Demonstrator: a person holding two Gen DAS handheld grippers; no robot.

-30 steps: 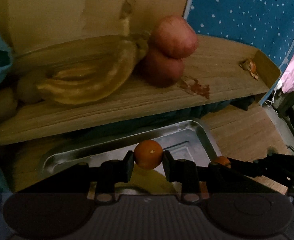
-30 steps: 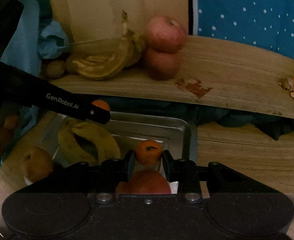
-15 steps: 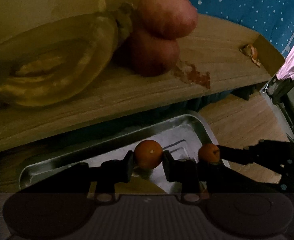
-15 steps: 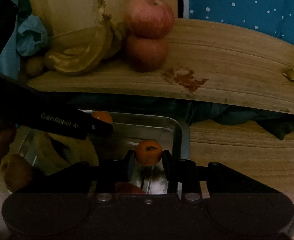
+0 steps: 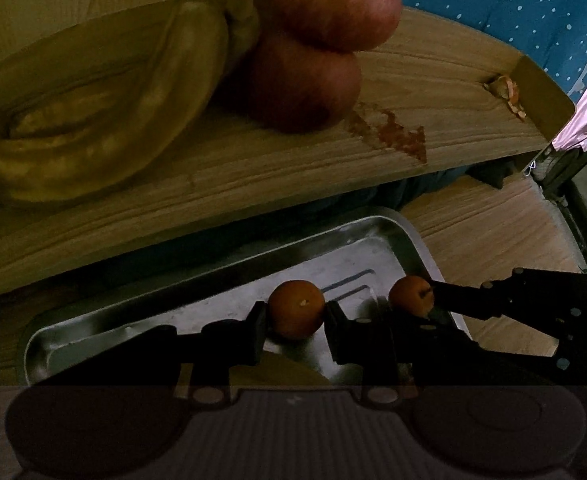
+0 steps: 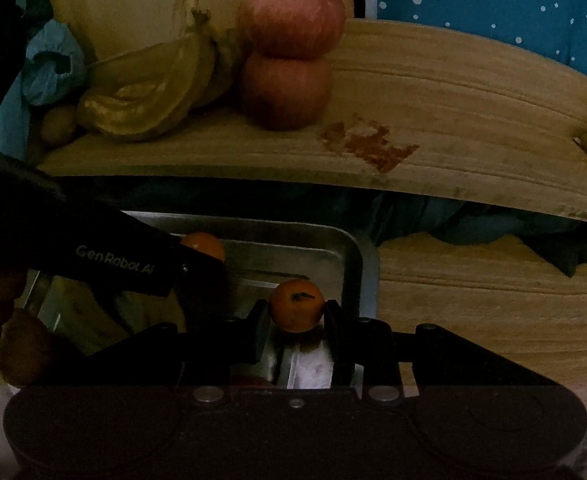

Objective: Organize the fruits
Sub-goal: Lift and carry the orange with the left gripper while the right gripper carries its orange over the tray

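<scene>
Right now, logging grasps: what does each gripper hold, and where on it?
Left gripper: a small orange, pinched across its sides. Right gripper: another small orange, likewise pinched at its sides.

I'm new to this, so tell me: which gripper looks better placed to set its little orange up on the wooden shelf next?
Probably the left gripper: its orange sits close beneath the wooden shelf, which looms larger than in the right view.

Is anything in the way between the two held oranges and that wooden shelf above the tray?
Nothing visible blocks it. The shelf is bare right of the stacked apples. Its front edge overhangs the tray, so the left tongs and right tongs must clear it.
</scene>
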